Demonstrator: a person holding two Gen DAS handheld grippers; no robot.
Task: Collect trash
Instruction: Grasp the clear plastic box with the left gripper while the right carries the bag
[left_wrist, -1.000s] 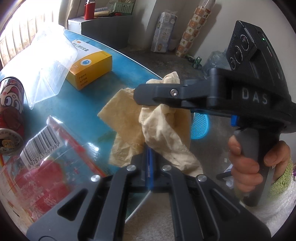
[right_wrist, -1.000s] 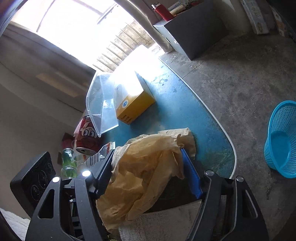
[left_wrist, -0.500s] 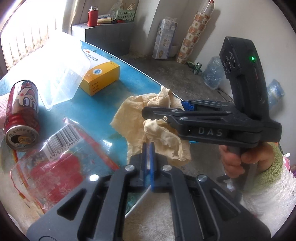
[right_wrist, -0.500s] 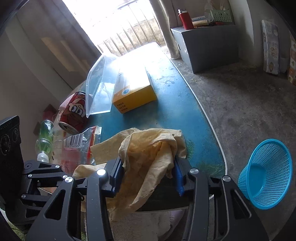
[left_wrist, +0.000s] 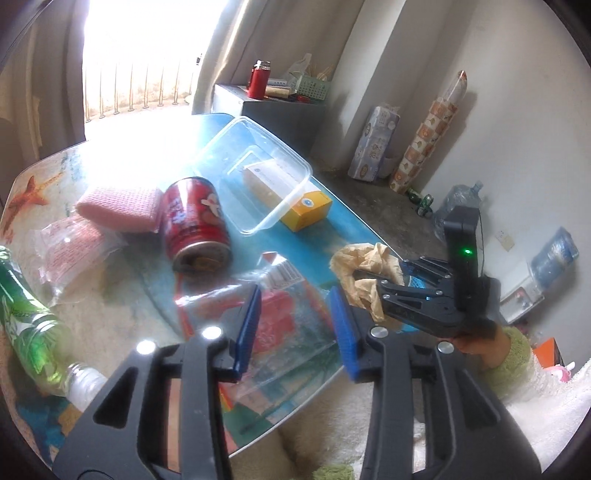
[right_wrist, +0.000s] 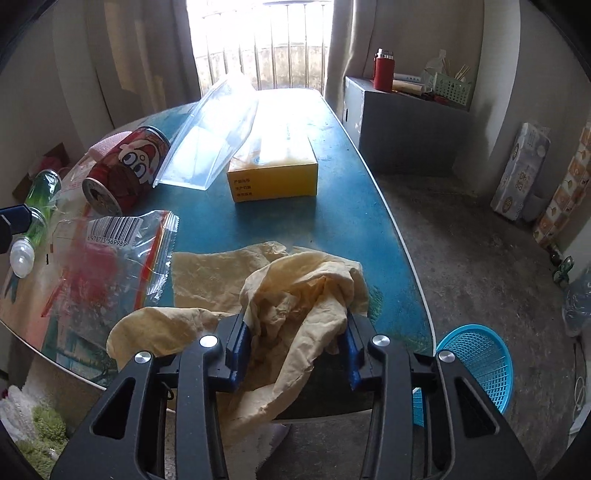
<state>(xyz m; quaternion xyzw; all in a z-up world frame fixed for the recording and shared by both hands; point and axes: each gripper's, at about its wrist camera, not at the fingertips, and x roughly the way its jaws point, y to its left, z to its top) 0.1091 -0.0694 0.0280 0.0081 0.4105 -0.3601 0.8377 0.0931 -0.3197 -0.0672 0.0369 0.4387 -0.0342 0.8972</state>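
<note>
A crumpled yellowish paper (right_wrist: 295, 288) lies at the near edge of the blue table (right_wrist: 332, 221). My right gripper (right_wrist: 295, 347) is closing on it, and both blue pads press into the bunched part. The left wrist view shows the same paper (left_wrist: 362, 258) in the right gripper (left_wrist: 369, 277), held by a hand in a green sleeve. My left gripper (left_wrist: 295, 328) is opening above a clear wrapper with red print (left_wrist: 291, 306), with nothing between its pads. A red can (left_wrist: 195, 221) lies on its side behind the wrapper.
A green bottle (left_wrist: 26, 317) and a pink sponge (left_wrist: 118, 206) lie at the table's left. A clear plastic container (right_wrist: 214, 136) leans over a yellow box (right_wrist: 273, 177). A blue mesh basket (right_wrist: 476, 365) stands on the floor to the right of the table.
My left gripper drew back up and away from the yellow paper and opened over the wrapper. The right jaws narrowed onto the paper while the right gripper rolled level.
</note>
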